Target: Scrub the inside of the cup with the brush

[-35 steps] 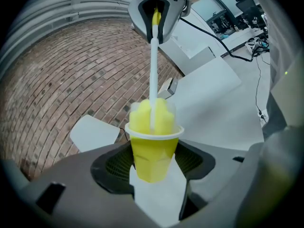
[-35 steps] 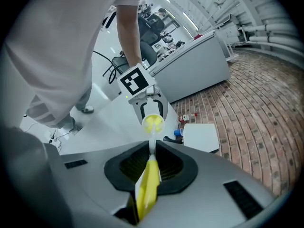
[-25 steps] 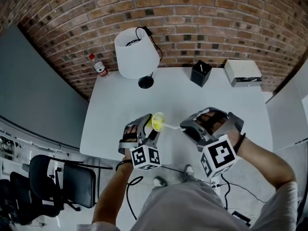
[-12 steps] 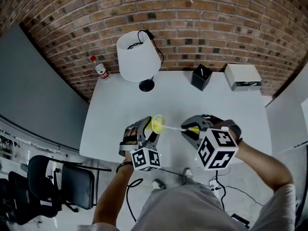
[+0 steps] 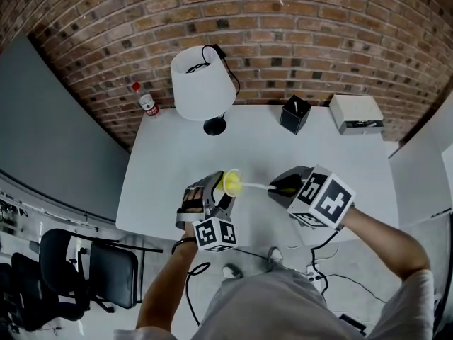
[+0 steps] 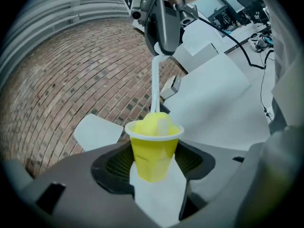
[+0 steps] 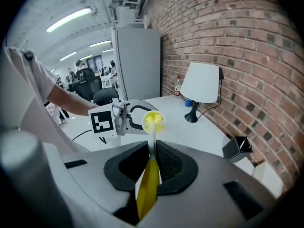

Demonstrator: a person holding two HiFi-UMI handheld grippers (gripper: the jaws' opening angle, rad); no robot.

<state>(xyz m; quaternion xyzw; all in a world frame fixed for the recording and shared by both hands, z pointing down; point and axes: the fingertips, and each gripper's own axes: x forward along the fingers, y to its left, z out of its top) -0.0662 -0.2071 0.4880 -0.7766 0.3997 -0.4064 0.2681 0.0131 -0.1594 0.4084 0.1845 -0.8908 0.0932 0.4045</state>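
Over tabletop's (image 5: 340,154) front edge, left claw (image 6: 154,174) squeezed shut on yellow cup (image 6: 152,148). Right claw (image 7: 151,163) pinches brush (image 5: 253,185) handle and has twisted since a moment ago. Brush head stays inside cup, so scrubbing looks under way.

Bright even light (ceiling tubes), fisheye-bent edges, sharp

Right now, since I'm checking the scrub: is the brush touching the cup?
Touching. The left gripper view shows the brush head-down inside the cup, its yellow head filling the mouth up to the rim.
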